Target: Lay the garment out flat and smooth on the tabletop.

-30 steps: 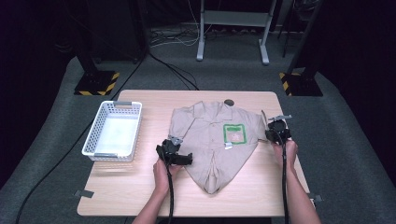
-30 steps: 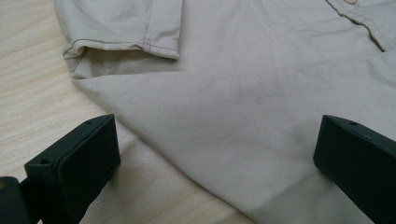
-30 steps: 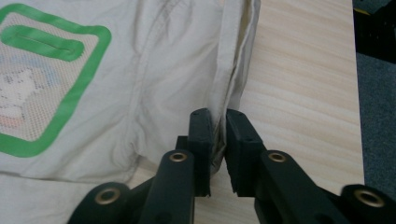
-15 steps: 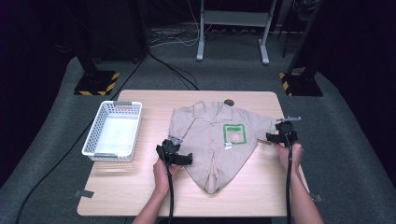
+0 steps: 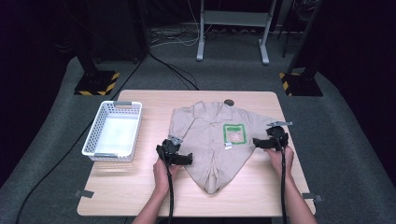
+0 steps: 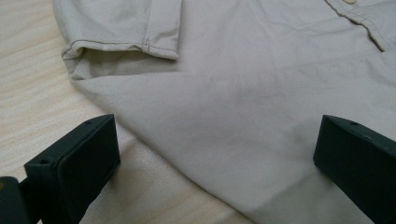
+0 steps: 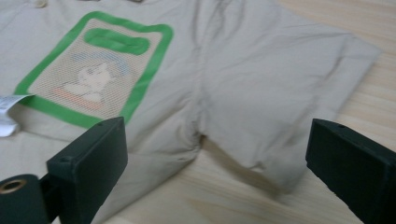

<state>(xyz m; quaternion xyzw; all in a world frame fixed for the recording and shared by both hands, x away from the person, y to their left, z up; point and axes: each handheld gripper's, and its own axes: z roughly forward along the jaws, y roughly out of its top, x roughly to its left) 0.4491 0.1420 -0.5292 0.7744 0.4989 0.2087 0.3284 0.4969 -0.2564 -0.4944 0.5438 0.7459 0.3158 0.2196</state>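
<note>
While jaws of right gripper (image 5: 258, 142) stand wide, just been opening, nothing clamped between them: short sleeve (image 7: 285, 93) of beige shirt (image 5: 210, 140) lies loose ahead of the pads on the wood. Left gripper (image 5: 184, 158) likewise open, jaws spread, hem edge of shirt (image 6: 224, 130) lying between them but not pinched.

Shirt spread front-up at table (image 5: 140, 196) centre, collar toward 12 o'clock, body tapering to a folded point toward 6 o'clock. Green-framed patch (image 5: 234, 133) at about 2 o'clock of shirt centre; white tag (image 7: 7, 109) just beside patch. White basket (image 5: 113, 132) at 9 o'clock of shirt, well apart, with nothing seen inside. Small dark round object (image 5: 229, 101) at 12 o'clock, touching or just beside collar; cannot tell which.

Judged step: regrasp of sleeve on right side for a fold.

Risks:
- Grabbing sleeve too near the cuff: only the top layer caught, fold comes out skewed.
- Lower jaw meeting tabletop before sliding under cloth: fabric bunched and pushed toward 9 o'clock instead of lifted.
- Left jaws closing on a single layer at the tapered edge: existing fold pulled open when lifted.
- Uneven pull between both sides: whole shirt dragged toward basket or table edge.
- Tag snagged in the fold, leaving a lump.
</note>
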